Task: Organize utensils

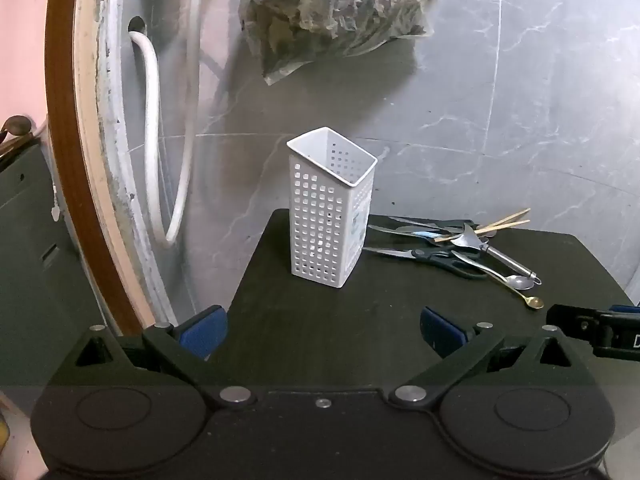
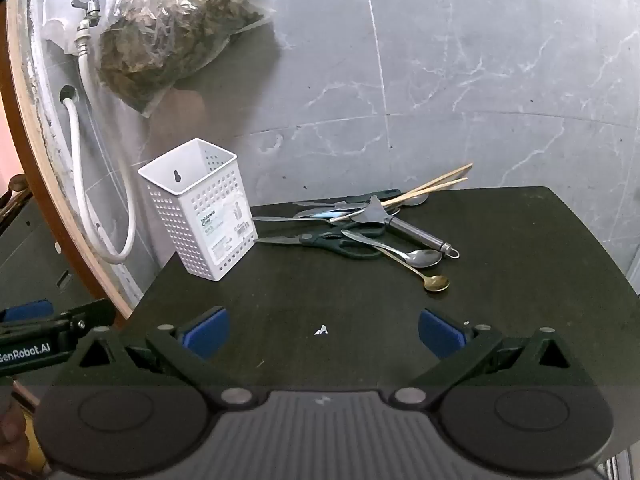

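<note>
A white perforated utensil holder (image 1: 331,208) (image 2: 202,210) stands upright and looks empty at the far left of a dark table (image 1: 360,320) (image 2: 520,280). To its right lies a heap of utensils: scissors (image 2: 332,242) (image 1: 432,258), a silver spoon (image 2: 424,257), a small gold spoon (image 2: 436,282) (image 1: 534,302), a steel peeler (image 2: 416,236) and wooden chopsticks (image 2: 432,184) (image 1: 500,222). My left gripper (image 1: 324,334) hangs open over the near table edge, in front of the holder. My right gripper (image 2: 324,332) is open too, short of the heap. Neither holds anything.
A grey marble wall is behind the table. A plastic bag of dried greens (image 2: 172,32) hangs on it beside a tap and white hose (image 2: 86,128). A round wooden-rimmed frame (image 1: 68,160) stands left. A white scrap (image 2: 321,330) lies on the table.
</note>
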Demonstrator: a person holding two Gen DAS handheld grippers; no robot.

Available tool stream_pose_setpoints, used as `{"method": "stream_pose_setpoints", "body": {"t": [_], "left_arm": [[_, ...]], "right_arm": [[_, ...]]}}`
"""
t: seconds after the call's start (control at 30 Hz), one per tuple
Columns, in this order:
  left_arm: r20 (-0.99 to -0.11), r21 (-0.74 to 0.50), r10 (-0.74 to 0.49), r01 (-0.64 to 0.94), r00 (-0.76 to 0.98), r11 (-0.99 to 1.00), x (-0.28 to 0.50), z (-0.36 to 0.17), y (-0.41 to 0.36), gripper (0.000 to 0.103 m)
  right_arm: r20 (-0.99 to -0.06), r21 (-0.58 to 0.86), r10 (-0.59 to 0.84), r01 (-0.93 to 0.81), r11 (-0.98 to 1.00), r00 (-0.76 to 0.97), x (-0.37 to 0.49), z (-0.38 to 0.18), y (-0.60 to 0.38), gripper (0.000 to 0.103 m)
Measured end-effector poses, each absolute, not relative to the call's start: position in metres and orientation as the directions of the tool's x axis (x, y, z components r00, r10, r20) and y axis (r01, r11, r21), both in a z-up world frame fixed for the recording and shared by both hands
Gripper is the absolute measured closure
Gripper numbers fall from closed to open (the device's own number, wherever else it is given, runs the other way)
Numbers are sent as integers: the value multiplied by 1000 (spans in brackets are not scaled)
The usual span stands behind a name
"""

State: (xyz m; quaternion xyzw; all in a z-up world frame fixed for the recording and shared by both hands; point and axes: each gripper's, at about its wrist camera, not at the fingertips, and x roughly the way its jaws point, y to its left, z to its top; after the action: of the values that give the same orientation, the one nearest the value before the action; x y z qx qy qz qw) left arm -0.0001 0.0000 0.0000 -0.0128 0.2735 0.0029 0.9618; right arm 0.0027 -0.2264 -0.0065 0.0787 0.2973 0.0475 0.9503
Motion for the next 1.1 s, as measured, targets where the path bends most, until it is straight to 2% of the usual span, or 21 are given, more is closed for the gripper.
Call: {"method": "stream_pose_setpoints", "body": {"t": [1.1], "left_arm": [[-544,-20,2,-16,839,1000,-1,-4,0,1]], "right_arm": [[-561,183,127,-27,983,818,1,-4,-232,0]]}}
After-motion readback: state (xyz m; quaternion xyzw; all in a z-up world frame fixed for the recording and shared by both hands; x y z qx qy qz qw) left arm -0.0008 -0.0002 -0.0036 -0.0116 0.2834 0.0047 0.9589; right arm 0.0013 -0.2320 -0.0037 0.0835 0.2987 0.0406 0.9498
